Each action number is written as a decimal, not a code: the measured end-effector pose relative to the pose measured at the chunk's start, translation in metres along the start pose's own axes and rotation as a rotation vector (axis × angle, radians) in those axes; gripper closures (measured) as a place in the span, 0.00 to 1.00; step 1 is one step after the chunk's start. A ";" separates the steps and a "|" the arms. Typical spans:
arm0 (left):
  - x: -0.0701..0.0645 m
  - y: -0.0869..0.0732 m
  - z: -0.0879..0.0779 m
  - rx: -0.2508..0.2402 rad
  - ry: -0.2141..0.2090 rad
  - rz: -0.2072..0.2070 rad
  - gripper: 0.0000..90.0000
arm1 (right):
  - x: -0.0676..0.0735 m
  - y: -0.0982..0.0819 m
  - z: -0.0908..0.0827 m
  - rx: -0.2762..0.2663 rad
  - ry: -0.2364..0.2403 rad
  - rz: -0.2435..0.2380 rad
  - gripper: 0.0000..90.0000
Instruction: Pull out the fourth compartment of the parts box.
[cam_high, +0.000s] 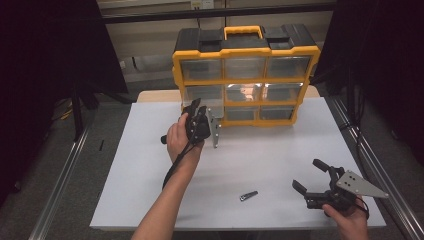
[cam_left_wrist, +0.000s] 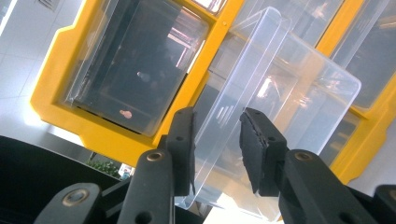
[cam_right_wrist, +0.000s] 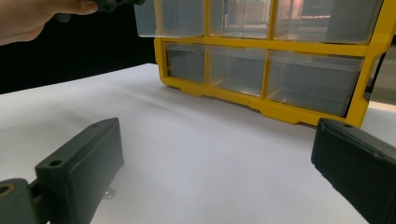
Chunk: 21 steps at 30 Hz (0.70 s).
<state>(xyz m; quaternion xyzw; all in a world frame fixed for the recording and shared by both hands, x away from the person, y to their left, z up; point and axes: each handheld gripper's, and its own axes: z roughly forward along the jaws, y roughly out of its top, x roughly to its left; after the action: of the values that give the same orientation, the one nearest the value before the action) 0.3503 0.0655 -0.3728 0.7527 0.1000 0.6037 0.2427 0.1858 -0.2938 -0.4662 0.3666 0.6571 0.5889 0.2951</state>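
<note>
A white table (cam_high: 150, 165) carries everything here, its top plain and matte. At the far edge stands a yellow organizer (cam_high: 246, 75) with a black top and handle and three rows of clear drawers, its base resting directly on the surface. Near the front edge, well apart from the organizer, lies a small metal item (cam_high: 248, 195), probably a nail clipper, though it is too small to tell.
</note>
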 end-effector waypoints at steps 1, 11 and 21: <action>0.000 0.000 0.000 0.001 -0.001 -0.003 0.74 | 0.000 0.000 0.000 -0.001 0.000 -0.001 0.02; 0.000 -0.001 -0.002 -0.003 0.005 0.008 0.74 | 0.000 0.000 0.000 -0.001 0.001 -0.003 0.02; -0.001 -0.001 -0.004 -0.005 -0.001 -0.003 0.74 | 0.000 0.000 0.000 -0.002 0.002 -0.004 0.02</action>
<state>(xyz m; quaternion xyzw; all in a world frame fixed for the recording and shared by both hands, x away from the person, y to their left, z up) 0.3463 0.0674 -0.3735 0.7521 0.0997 0.6033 0.2457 0.1857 -0.2937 -0.4660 0.3647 0.6574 0.5893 0.2959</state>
